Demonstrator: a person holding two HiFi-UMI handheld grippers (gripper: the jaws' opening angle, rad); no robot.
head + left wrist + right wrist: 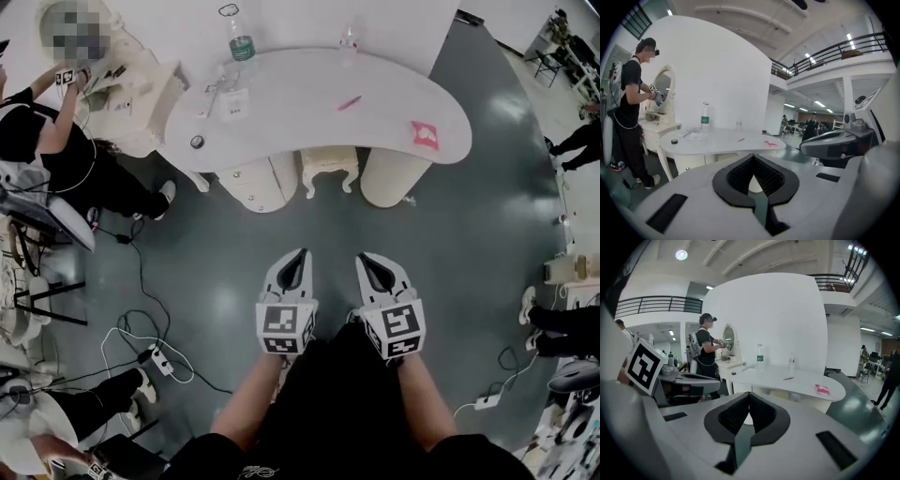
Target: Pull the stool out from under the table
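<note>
White left gripper point(298, 259) and right gripper point(365, 261): jaws closed, empty, well apart from cream carved stool point(328, 166) tucked under white curved table point(309, 112).

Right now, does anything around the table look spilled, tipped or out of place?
Nothing stands out. The bottle stands upright on the table, the stool sits tucked under it, nothing is spilled. Loose cables trail over the floor at left.

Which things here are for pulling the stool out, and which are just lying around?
For the job:
stool, tucked under the table
left gripper and right gripper, both shut, empty and away from the stool

Just lying about:
water bottle
pink pen
red packet
power strip on the floor
</note>
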